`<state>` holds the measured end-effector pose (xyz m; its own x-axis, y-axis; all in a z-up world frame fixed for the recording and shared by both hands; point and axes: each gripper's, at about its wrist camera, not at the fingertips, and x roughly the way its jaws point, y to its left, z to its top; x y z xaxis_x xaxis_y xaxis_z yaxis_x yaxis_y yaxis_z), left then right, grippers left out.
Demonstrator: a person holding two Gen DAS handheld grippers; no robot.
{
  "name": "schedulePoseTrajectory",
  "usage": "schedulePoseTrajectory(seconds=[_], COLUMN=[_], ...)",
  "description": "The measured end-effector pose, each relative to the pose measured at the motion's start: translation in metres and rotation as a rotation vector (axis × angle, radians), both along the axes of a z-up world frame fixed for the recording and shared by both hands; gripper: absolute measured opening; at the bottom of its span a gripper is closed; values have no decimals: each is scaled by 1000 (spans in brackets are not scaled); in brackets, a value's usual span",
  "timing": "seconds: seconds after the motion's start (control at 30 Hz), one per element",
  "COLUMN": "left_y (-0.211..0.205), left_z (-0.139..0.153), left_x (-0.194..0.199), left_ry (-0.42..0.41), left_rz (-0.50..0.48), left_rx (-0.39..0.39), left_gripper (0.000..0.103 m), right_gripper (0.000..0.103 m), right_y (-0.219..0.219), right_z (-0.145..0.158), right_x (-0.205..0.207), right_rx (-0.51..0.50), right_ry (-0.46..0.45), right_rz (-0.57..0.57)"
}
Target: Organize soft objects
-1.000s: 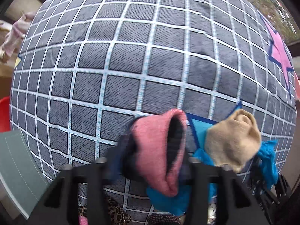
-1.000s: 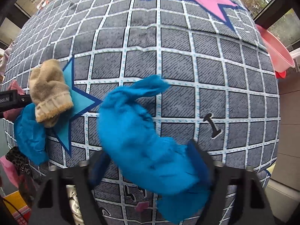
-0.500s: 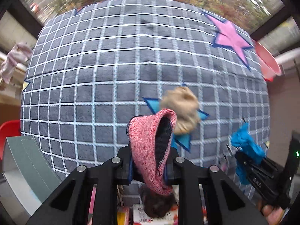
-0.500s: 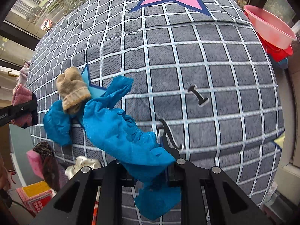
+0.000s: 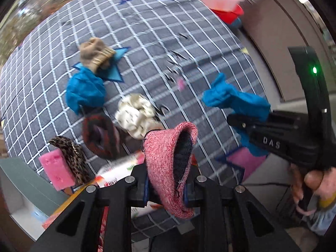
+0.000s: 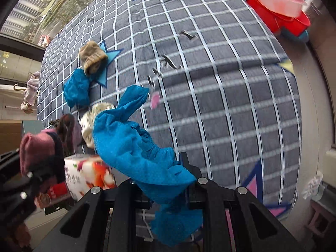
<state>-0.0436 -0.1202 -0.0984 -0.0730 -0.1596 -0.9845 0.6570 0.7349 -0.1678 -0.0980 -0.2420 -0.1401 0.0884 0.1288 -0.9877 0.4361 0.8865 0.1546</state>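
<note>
Socks hang from both grippers above a bed. The left gripper (image 5: 167, 185) is clenched on a pink sock (image 5: 170, 166), whose long axis runs roughly upright between the fingers: the open cuff, dark inside, stands above them and the lower end droops below. The right gripper (image 6: 168, 190) is clamped on a blue sock (image 6: 138, 147), whose long axis slants up and to the left from the fingers, with a narrow end pointing up over the bed and the other end dangling beneath the gripper. In the left wrist view that same sock juts leftward out of the right gripper (image 5: 247, 124), away from the person's hand (image 5: 317, 180).

On the bedspread (image 6: 210, 63), a grey cover with a white grid and pink and blue stars, lie a tan sock (image 5: 95, 52) touching a second blue piece (image 5: 84, 91), then a cream patterned bundle (image 5: 135, 114) just beside a dark maroon sock (image 5: 100, 138). At the near edge sit a leopard-print item (image 5: 71, 157) against a pink block (image 5: 55, 172), and a printed tissue pack (image 6: 88, 174).

Stacked pink and red basins (image 6: 279, 6) stand past the far corner of the bed. Buildings and trees show through a window (image 6: 31, 6) beyond the bed.
</note>
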Motion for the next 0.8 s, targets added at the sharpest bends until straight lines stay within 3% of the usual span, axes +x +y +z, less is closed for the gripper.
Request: schedulePoseTrajectory(seconds=[0.43,0.6,0.8], left_y=[27,35,24], left_z=[11,15,2], left_x=[-76,-102,-120], left_ry=[-37,-60,-62], left_rz=[-371,-491,-513], left_rx=[-10,37,112], left_gripper=[25,25,25], right_gripper=[21,21,21], right_y=[70,86,77], right_z=[20,25,31], right_x=[-94,-102,-113], right_rx=[-10,-3,-1], right_ry=[-50,-59,-83], right_rz=[-244,-222,-171])
